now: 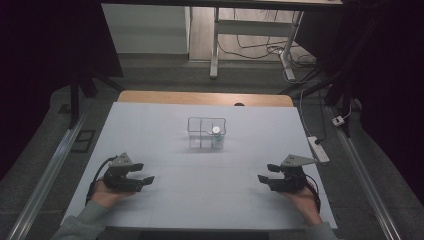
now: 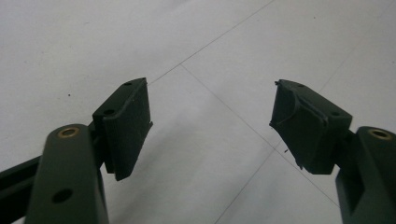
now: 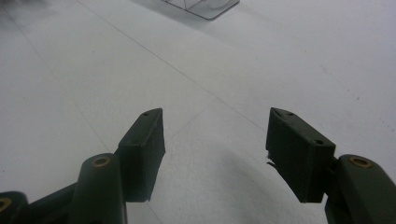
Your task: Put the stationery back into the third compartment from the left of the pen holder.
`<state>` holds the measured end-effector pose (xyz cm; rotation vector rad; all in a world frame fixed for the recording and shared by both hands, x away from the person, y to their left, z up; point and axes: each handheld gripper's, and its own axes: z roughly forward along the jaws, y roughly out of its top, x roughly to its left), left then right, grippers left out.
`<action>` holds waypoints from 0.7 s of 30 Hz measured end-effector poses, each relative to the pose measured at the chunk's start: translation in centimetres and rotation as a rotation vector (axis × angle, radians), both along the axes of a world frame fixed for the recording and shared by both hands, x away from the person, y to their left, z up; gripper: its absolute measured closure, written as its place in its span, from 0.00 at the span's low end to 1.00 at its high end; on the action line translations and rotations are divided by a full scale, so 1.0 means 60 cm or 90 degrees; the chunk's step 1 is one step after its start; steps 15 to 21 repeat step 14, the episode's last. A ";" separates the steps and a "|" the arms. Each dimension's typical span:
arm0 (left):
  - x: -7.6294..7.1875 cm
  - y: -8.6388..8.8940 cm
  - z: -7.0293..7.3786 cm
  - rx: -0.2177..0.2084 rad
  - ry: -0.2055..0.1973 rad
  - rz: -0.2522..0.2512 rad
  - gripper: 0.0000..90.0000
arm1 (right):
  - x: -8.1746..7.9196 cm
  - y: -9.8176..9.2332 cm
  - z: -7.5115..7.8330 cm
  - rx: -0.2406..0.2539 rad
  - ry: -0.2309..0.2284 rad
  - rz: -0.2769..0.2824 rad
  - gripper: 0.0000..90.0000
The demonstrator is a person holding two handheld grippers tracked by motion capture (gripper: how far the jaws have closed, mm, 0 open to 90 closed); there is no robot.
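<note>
Left gripper (image 1: pixel 145 173): jaws stand apart, nothing between them. In the left gripper view the two black pads (image 2: pixel 126 126) frame only bare white surface crossed by thin seam lines. The left hand (image 1: pixel 107 194) rests low near the front left corner of the tabletop.

Right gripper (image 1: pixel 266 172): jaws likewise apart and empty. The right gripper view shows its pads (image 3: pixel 144 149) over plain white sheet, with a corner of the clear container (image 3: pixel 205 7) at the top edge of that view, well ahead. The right hand (image 1: pixel 302 197) sits near the front right corner of the tabletop.

Work item: a small clear container (image 1: pixel 206 133) with internal dividers stands around the middle of the tabletop, somewhat toward the far edge, well apart from both grippers. A small object with a white round top (image 1: pixel 216 130) stands upright in its right-hand compartment; the other compartments appear empty, though the picture is too small to be certain.

Carrier: the white sheet (image 1: pixel 165 200) covers the tabletop save a wooden strip (image 1: pixel 200 97) along the far edge.

Assessment: neither gripper holds or touches anything, and both point inward from the front corners. Judged from this layout, either handling of the container has not begun or the item is already placed and the hands are at rest; the pictures do not settle which. Any remaining work requires a reach forward to the container.
</note>
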<state>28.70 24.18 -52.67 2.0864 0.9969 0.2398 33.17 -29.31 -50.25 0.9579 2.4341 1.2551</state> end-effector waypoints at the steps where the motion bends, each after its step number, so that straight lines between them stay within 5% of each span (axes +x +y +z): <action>1: 0.000 0.000 0.000 0.000 0.000 0.000 0.31 | 0.000 0.000 0.000 -0.001 0.000 0.000 0.41; 21: 0.000 -0.001 0.001 0.001 -0.006 -0.003 0.31 | -0.003 0.001 0.000 -0.004 -0.007 -0.003 0.41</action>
